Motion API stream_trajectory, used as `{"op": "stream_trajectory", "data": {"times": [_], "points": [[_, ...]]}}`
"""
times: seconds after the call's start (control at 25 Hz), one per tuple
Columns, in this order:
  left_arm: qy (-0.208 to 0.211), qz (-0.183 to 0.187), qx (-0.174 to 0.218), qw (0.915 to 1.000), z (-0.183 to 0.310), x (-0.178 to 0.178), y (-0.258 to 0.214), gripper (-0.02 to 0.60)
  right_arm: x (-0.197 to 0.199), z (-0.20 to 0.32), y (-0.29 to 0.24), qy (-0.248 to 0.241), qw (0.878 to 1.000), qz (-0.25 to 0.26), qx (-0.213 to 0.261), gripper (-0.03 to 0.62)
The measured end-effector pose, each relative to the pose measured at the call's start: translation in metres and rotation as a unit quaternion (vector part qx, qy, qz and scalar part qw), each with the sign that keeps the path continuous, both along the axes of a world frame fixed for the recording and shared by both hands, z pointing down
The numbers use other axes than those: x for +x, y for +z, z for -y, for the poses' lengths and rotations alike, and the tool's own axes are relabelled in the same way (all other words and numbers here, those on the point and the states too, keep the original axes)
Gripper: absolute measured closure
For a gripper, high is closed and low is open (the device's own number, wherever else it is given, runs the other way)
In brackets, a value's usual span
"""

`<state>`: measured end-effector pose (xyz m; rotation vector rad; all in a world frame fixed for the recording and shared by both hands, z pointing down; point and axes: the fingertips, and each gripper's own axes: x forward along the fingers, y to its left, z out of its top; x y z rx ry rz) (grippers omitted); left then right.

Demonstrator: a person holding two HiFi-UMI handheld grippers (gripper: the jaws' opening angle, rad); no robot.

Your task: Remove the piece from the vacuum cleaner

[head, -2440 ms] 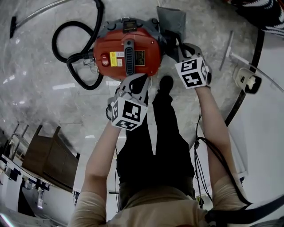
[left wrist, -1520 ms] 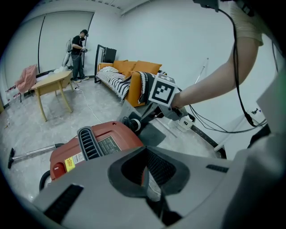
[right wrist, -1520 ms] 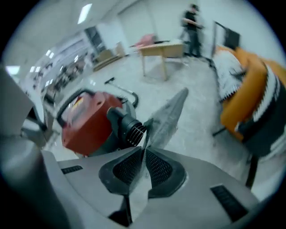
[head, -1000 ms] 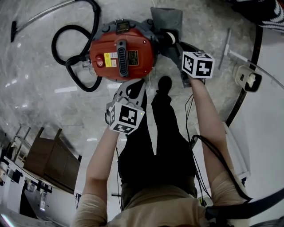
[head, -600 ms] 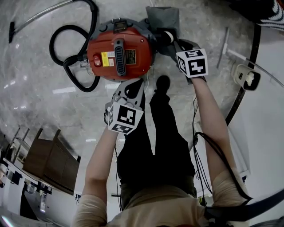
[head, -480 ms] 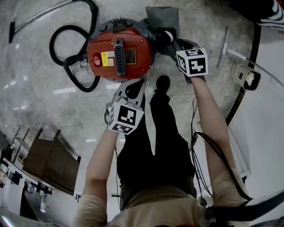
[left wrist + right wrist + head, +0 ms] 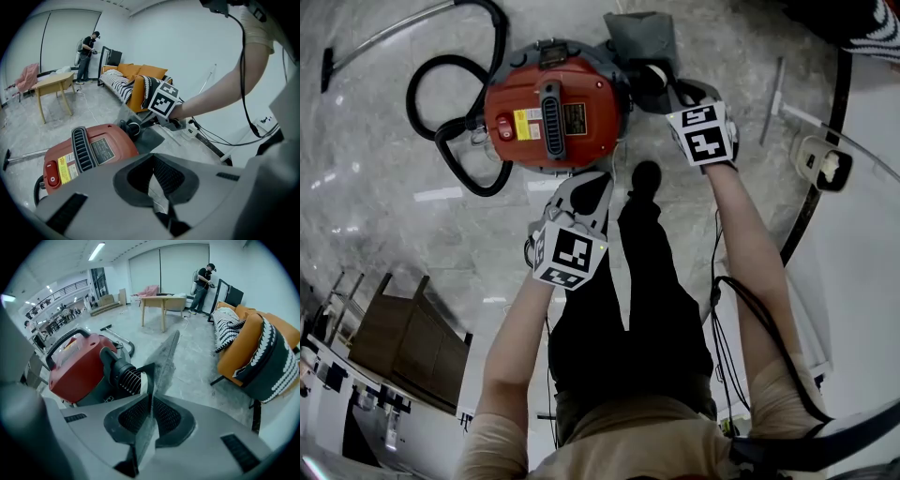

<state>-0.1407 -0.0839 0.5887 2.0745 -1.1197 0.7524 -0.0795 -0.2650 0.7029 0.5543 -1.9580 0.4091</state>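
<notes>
jaws of right gripper tight on grey piece — left gripper jaws together, empty

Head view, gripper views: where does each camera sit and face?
Head view: on the person's head, looking steeply down at the vacuum cleaner; left tool, right tool, arms, legs show.
Left gripper view: rides the left tool, shut and empty, facing the vacuum cleaner; right forearm shows.
Right gripper view: rides the right tool, shut on the grey piece, facing the vacuum cleaner.
Both gripper views share the vacuum cleaner and wooden table.
</notes>
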Motion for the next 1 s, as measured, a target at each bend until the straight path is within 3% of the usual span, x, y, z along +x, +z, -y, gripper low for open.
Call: {"op": "stream_trajectory", "data": {"times": [0.4, 0.56, 0.72, 0.84, 1.0], "points": [[-0.003, -0.008, -0.002, 1.0000, -0.003, 0.007, -0.002, 0.577, 0.002, 0.005, 0.002, -0.010, 1.000, -0.014, 0.025, 0.562], [-0.004, -0.009, -0.001, 1.0000, -0.006, 0.009, -0.002, 0.577, 0.023, 0.024, 0.013, 0.016, 0.998, -0.048, 0.031, 0.570], [-0.005, -0.018, -0.006, 0.9998, -0.007, 0.013, 0.004, 0.577, 0.044, 0.033, 0.005, 0.020, 0.998, -0.050, 0.030, 0.572], [-0.005, -0.036, -0.014, 0.9993, -0.006, 0.021, 0.007, 0.577, 0.060, 0.037, 0.001, 0.074, 0.997, -0.033, 0.006, 0.572], [0.007, -0.031, -0.018, 0.9993, 0.000, 0.025, 0.008, 0.577, 0.079, 0.044, -0.001, 0.162, 0.986, 0.001, -0.040, 0.572]]}}
